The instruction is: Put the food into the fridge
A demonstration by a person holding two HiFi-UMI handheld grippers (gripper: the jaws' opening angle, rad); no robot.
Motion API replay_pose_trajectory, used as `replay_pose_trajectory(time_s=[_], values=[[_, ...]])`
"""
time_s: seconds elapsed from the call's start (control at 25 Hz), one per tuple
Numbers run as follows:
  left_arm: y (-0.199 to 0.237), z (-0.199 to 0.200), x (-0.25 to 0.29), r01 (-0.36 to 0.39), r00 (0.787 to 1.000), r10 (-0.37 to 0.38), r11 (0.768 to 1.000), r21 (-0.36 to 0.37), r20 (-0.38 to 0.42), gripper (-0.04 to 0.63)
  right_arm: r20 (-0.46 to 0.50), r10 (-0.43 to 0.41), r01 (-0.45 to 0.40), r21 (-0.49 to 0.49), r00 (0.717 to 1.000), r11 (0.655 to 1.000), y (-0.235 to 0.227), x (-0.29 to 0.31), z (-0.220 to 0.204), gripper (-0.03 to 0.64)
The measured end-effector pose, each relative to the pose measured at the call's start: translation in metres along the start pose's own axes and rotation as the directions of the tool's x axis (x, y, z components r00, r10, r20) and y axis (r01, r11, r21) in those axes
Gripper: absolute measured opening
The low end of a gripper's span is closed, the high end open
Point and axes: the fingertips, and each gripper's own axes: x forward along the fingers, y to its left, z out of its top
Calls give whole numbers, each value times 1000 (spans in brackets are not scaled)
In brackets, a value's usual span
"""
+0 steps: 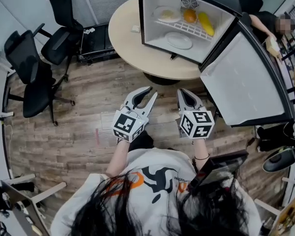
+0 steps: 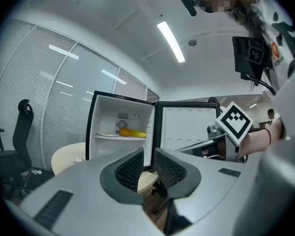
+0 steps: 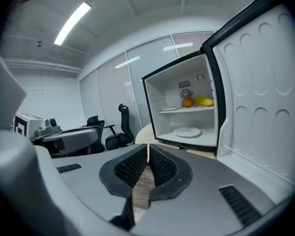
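Note:
A small fridge (image 1: 143, 18) stands open on a round table (image 1: 125, 33), its door (image 1: 241, 77) swung out to the right. On its upper shelf lie a plate (image 1: 167, 14), an orange (image 1: 190, 15) and a yellow fruit (image 1: 205, 23). A second plate (image 1: 178, 40) rests on the fridge floor. Both grippers hover over the wooden floor in front of the table, away from the fridge. My left gripper (image 1: 148, 93) is open with nothing between its pads (image 2: 132, 168). My right gripper (image 1: 184, 93) is shut and empty, its pads (image 3: 160, 166) pressed together.
Two black office chairs (image 1: 64, 33) (image 1: 29, 77) stand to the left of the table. A person (image 1: 265, 21) sits behind the open door at the top right. Shelving and clutter fill the right edge.

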Motion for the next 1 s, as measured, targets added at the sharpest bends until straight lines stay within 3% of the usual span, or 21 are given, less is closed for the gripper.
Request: replay_pose_trajectory(time_s=[0.48, 0.72, 1.0], values=[[-100, -22, -19, -53, 998, 53, 999, 0, -30, 71, -24, 56, -56, -28, 998, 998, -22, -102, -51, 26], [-151, -31, -26, -45, 998, 45, 999, 16, -41, 71, -34, 68, -70, -43, 997, 997, -31, -142, -71, 26], [-178, -36, -39, -45, 996, 49, 998, 54, -74, 71, -41, 105, -107, -46, 994, 993, -24, -158, -81, 25]])
